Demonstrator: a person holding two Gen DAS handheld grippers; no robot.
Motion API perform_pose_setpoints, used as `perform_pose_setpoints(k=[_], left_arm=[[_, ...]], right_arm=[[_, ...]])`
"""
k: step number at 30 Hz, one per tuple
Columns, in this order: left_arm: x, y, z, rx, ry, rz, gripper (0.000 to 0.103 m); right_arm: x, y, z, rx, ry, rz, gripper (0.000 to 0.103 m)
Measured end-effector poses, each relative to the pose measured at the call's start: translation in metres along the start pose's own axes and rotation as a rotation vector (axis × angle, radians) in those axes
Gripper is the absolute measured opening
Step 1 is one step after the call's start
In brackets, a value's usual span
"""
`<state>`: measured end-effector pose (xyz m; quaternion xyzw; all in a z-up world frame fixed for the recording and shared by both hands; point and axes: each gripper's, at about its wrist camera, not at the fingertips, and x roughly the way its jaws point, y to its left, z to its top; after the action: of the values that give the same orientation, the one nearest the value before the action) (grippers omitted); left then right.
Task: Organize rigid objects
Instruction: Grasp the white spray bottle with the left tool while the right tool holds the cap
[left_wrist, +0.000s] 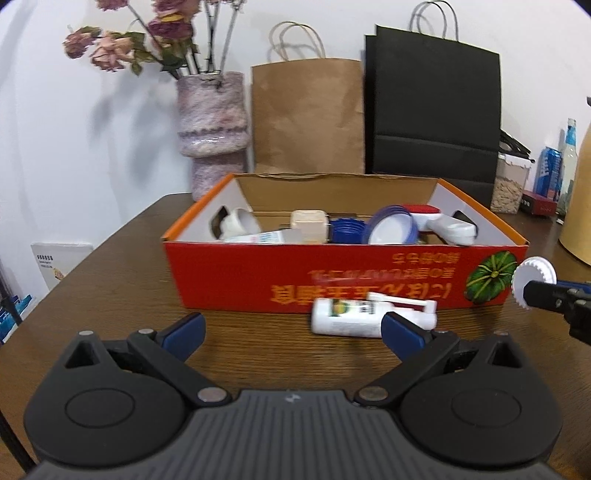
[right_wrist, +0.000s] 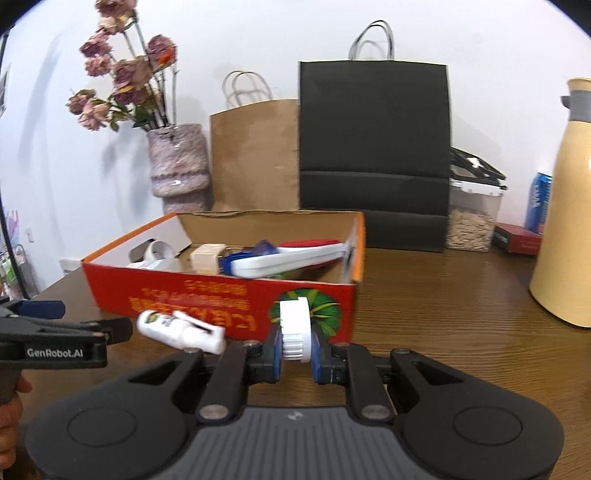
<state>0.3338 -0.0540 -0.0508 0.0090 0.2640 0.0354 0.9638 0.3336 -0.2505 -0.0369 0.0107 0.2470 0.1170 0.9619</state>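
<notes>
A red cardboard box (left_wrist: 258, 273) with an orange rim sits on the brown table and holds several lids, caps and small containers. A white bottle (left_wrist: 347, 319) lies on its side in front of the box; it also shows in the right wrist view (right_wrist: 181, 328). My left gripper (left_wrist: 293, 328) is open and empty, just short of the bottle. My right gripper (right_wrist: 295, 350) is shut on a white ridged cap (right_wrist: 293, 328), held in front of the box's right front corner (right_wrist: 332, 295). The cap also shows in the left wrist view (left_wrist: 532, 282).
A vase of dried flowers (left_wrist: 212, 122), a brown paper bag (left_wrist: 306, 118) and a black paper bag (left_wrist: 436, 110) stand behind the box. A grain jar (right_wrist: 471, 218), a blue can (right_wrist: 539, 203) and a yellow jug (right_wrist: 569, 206) stand at the right.
</notes>
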Motion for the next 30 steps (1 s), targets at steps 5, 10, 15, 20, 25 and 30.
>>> perform_pose_setpoints(k=[5,10,15,20,25,30], left_arm=[[0.009,-0.019,0.002,0.015,0.007,-0.021,0.103],[0.018,-0.039,0.004,0.039,0.021,-0.039,0.103],[0.027,-0.054,0.004,0.073,0.041,-0.050,0.103],[0.035,-0.061,0.006,0.101,0.046,-0.056,0.103],[0.044,-0.060,0.008,0.132,0.053,-0.011,0.103],[0.051,-0.056,0.012,0.143,0.057,-0.033,0.103]], right_arm=[[-0.001,-0.017,0.000,0.008,-0.008,-0.029,0.015],[-0.003,-0.031,0.000,0.011,-0.014,-0.050,0.015],[0.003,-0.043,-0.003,0.028,0.002,-0.068,0.015],[0.010,-0.048,-0.005,0.046,0.023,-0.081,0.015],[0.012,-0.046,-0.006,0.040,0.026,-0.081,0.015],[0.014,-0.045,-0.007,0.038,0.037,-0.080,0.015]])
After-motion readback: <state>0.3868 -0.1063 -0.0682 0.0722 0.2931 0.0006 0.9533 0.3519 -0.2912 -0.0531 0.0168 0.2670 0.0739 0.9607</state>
